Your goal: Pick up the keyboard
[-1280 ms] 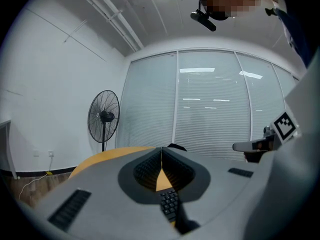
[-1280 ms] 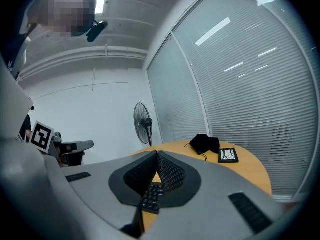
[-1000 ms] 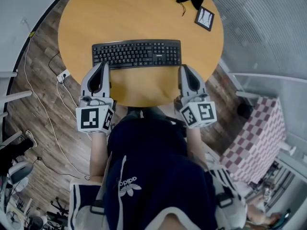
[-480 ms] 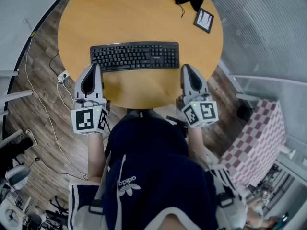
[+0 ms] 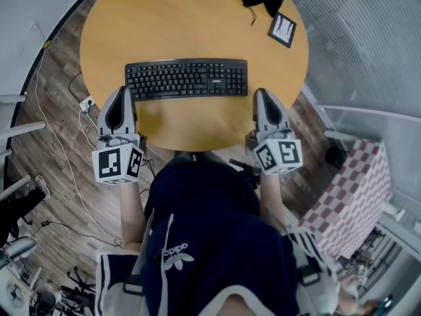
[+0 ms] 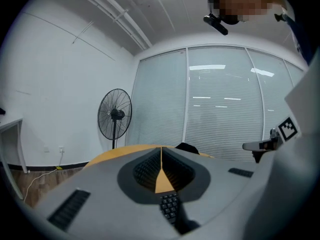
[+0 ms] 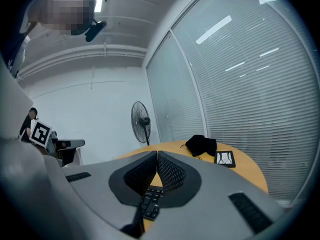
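Fingers of left gripper [image 5: 122, 91] & right gripper [image 5: 263, 94] both pressed together, empty, near front corners of keyboard [image 5: 187, 79], lying flat on worktop [image 5: 191, 18]. No grasp yet; opening, gripping & lift all left.

Probably an office: blind-covered glass partition [image 7: 240, 84], round wooden table [image 5: 197, 18], pedestal fan [image 6: 114, 116]

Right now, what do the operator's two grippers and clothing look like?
The left gripper and right gripper match: smooth grey shells that taper to a point, with black textured pads lining the inner faces. Each has a white cube with black square markers at its rear. The person wears a dark navy top with a white logo and white stripes.
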The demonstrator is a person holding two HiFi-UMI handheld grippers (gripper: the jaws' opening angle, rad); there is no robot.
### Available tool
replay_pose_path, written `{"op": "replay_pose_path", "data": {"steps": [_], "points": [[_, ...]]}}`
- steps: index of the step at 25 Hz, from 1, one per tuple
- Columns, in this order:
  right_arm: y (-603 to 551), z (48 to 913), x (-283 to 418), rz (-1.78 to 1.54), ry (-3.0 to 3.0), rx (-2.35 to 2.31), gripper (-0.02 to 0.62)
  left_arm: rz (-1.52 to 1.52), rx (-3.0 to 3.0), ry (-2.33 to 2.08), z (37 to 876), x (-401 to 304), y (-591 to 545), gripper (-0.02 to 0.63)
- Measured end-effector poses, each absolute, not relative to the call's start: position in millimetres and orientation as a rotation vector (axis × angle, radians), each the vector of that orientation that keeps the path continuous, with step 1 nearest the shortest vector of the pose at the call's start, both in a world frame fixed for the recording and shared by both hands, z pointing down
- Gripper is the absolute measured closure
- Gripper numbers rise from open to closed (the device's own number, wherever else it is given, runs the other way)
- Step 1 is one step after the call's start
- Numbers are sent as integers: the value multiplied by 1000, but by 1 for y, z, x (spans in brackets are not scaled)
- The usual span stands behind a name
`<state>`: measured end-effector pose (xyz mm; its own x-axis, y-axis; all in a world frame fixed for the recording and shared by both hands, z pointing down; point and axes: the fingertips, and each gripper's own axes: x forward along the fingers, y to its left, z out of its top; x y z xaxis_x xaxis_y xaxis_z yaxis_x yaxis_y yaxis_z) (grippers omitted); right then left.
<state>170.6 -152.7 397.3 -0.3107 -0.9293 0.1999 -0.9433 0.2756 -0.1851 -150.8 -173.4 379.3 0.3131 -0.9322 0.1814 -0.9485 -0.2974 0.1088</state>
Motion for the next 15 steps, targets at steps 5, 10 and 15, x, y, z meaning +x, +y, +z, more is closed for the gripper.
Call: {"op": "replay_pose_path", "data": {"steps": [5,10,15], "points": [[-161,408,181,477,-2421,1857,591,124,2255,-1690,401,-176,-185,535],[-173,430,192,565,-2357,1874,589,197,2179,-1643,434,-191,-198,499],[-193,457,199,666,-2307,1835,514,265,2080,-1603,475,-203,-217,491]]}}
